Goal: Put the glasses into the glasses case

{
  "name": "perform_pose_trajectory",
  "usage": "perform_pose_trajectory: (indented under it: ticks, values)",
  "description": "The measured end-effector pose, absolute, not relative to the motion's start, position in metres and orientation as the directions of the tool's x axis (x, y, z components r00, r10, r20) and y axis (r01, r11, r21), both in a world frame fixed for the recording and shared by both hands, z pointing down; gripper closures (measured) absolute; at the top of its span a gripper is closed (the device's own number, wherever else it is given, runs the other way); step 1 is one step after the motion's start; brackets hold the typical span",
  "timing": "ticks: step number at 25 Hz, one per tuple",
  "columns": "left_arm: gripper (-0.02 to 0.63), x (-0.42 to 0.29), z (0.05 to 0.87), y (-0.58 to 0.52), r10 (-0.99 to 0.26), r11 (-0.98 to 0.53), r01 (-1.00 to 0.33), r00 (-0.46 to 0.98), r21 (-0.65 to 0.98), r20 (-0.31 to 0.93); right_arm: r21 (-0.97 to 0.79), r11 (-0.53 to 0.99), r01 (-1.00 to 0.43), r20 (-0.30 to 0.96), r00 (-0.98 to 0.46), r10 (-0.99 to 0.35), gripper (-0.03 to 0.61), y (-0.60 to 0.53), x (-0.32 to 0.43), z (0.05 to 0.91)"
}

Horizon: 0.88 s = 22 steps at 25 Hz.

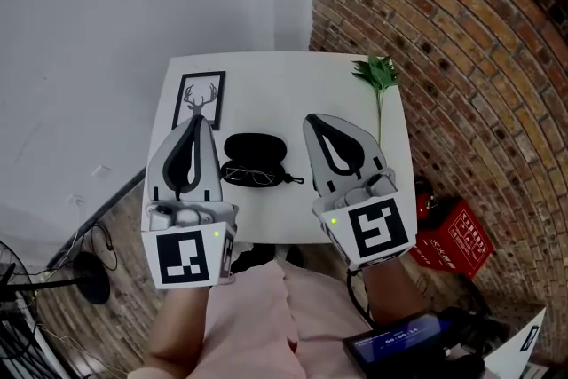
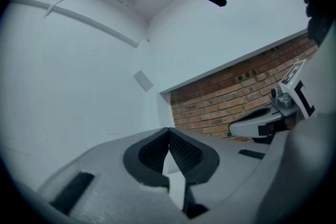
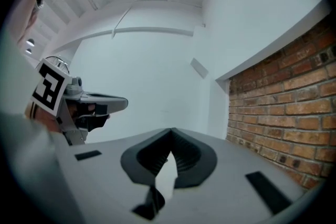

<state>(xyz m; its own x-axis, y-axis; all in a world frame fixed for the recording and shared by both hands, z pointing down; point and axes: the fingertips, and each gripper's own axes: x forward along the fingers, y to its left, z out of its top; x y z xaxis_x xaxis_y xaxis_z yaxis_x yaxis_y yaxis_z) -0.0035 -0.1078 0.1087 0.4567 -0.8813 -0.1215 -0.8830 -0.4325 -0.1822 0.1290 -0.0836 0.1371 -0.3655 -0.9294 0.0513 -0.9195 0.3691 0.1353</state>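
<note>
A black glasses case lies in the middle of the white table. Thin-framed glasses rest at its near side, touching it; I cannot tell whether they lie in an open half. My left gripper hovers left of the case and my right gripper hovers right of it. Both are shut with nothing between the jaws. Each points upward: the left gripper and the right gripper face walls and ceiling, so neither gripper view shows the case or the glasses.
A framed deer picture lies at the table's back left and a green sprig at its back right. A brick wall runs along the right, with a red box on the floor. A stand sits at the left.
</note>
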Motion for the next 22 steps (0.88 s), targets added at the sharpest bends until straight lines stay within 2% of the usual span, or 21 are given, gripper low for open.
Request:
perform_pose_trajectory:
  ticks: [9, 22]
  values:
    - [0.611, 0.0021, 0.1102, -0.1052, -0.878, -0.452, -0.876, 0.470, -0.170, -0.088, 0.140, 0.368, -0.919, 0.008, -0.371, -0.929, 0.575, -0.0834, 0.1283, 0.1300]
    - [0.611, 0.0016, 0.1119, -0.1061, -0.878, -0.455, -0.875, 0.472, -0.166, -0.079, 0.147, 0.372, -0.916, 0.009, -0.375, -0.927, 0.575, -0.0841, 0.1269, 0.1303]
